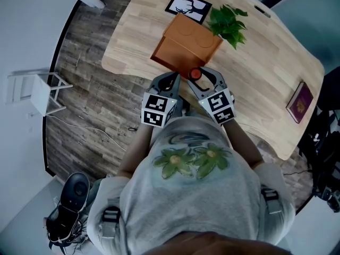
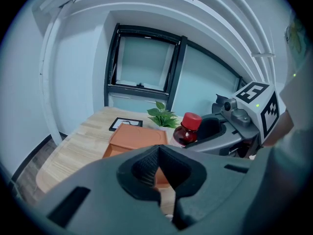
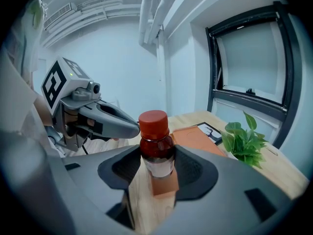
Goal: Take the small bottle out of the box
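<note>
The right gripper (image 1: 202,76) is clamping its two jaws on a small dark-red glass bottle with a red screw cap (image 3: 156,143). It is holding the bottle upright and outside the box, at the near edge of the orange-brown cardboard box with a closed flat lid (image 1: 186,44). Whether the bottle is touching the box cannot be told. The left gripper (image 2: 157,154) is hovering just beside it with its jaws pressed together on nothing, tips pointing at the same near side of the box.

The box is sitting close to the near, curved edge of the light wooden table with rounded corners (image 1: 265,68), and both grippers are working right over that edge, with the person's torso just behind them. To the left of the box a strip of bare tabletop is running out to the rounded left edge. To the right a wide stretch of bare wood is lying open between the leafy green potted plant (image 1: 228,23), which is just beside the box's far corner, and the maroon booklet (image 1: 300,102) near the right edge. Behind the box a black-framed white picture of a black antlered deer head (image 1: 188,7) is lying flat.

The bottle is carrying a pale label, but its print is too blurred to read. The booklet's gold emblem is likewise illegible. The cubes on both grippers are showing only black-and-white square markers.
</note>
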Action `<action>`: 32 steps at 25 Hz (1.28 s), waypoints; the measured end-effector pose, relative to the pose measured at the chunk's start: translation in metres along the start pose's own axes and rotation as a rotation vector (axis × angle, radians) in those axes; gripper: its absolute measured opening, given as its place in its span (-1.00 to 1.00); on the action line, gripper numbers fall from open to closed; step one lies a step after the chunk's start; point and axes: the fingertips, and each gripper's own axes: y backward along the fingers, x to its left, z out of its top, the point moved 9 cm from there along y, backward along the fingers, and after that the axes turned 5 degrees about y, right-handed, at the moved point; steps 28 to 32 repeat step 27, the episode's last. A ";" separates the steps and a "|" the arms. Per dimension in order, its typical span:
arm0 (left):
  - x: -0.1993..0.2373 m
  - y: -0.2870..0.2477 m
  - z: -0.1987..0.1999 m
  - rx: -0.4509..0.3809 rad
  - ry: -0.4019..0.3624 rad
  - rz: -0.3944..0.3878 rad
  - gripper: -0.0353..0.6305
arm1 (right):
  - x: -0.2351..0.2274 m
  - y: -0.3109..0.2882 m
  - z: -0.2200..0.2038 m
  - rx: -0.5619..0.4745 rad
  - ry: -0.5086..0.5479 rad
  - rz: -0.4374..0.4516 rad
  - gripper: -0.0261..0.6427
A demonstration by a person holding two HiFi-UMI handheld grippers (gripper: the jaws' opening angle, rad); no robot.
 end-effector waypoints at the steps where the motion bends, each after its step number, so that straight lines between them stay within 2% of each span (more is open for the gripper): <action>1: -0.001 0.000 0.000 0.000 -0.001 0.000 -0.87 | 0.000 0.001 0.000 -0.003 0.002 -0.002 -0.28; 32: -0.019 0.007 -0.007 -0.017 -0.006 0.016 -0.87 | 0.004 0.033 0.010 -0.076 0.007 -0.021 -0.28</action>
